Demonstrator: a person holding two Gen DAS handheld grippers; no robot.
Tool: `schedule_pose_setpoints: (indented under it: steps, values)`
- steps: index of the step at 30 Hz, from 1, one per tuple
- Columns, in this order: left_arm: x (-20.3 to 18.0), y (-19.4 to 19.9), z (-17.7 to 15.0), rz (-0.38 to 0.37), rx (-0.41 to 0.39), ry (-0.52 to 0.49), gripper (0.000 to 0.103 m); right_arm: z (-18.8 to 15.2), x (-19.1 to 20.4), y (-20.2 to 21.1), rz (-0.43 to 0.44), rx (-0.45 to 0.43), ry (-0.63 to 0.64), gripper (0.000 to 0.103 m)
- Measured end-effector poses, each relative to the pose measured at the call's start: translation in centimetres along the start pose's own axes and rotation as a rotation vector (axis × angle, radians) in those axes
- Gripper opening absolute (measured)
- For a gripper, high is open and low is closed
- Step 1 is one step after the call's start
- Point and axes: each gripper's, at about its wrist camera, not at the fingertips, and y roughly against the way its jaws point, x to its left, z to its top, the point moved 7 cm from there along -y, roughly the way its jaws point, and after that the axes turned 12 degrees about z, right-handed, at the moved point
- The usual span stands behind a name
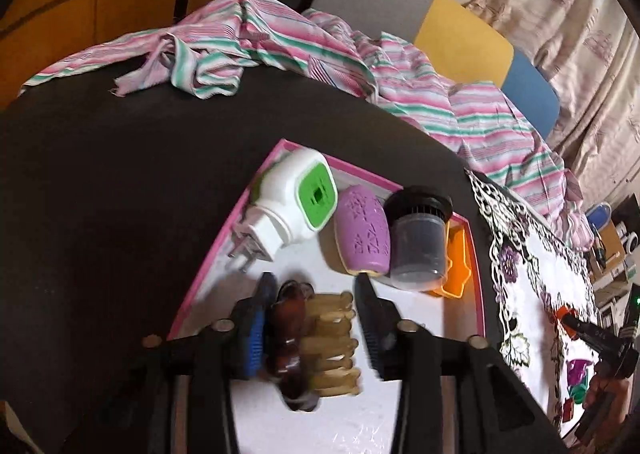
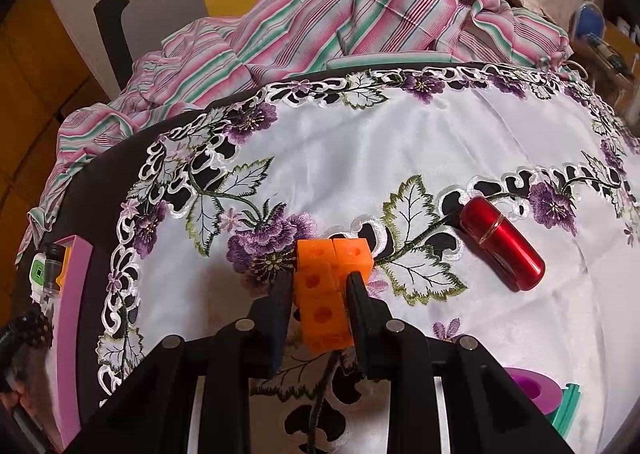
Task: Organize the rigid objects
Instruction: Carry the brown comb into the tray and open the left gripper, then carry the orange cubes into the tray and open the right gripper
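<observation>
In the left wrist view my left gripper (image 1: 315, 281) hangs low over a pink-rimmed white tray (image 1: 224, 238). A brown hair claw clip (image 1: 296, 338) with beige teeth lies between its open fingers, close to the blue-padded left one. Further back in the tray are a white and green plug-in device (image 1: 288, 206), a purple egg-shaped case (image 1: 362, 238), a dark lidded jar (image 1: 418, 246) and an orange piece (image 1: 456, 266). In the right wrist view my right gripper (image 2: 318, 290) is shut on an orange block of joined cubes (image 2: 328, 282) over the embroidered cloth (image 2: 360, 158).
A red cylindrical case (image 2: 504, 246) lies on the embroidered cloth to the right of the block. A purple and green item (image 2: 528, 386) sits at the lower right. A striped pink and green fabric (image 2: 320, 26) is heaped along the table's far edge. The tray's pink rim (image 2: 74, 314) shows at far left.
</observation>
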Motion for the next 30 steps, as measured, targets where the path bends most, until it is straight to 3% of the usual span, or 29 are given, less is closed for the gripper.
schedule_pose_setpoints:
  steps: [6,10,19,30]
  values:
    - [1.1,3.5,-0.1,-0.029,-0.077,0.081,0.053,0.2,0.2,0.5,0.008,-0.023,0.001,0.028]
    - [1.6,4.7,-1.5,-0.071,-0.067,0.111,0.053,0.4,1.1,1.2,0.026,-0.055,0.027,0.028]
    - [0.5,5.4,-4.8,-0.080,-0.028,-0.022,0.053,-1.0,5.9,0.9,0.120,-0.014,0.050,0.028]
    - [0.2,5.9,-6.7,-0.117,-0.014,-0.067,0.053,-4.6,15.6,0.6,0.270,0.039,0.129,0.028]
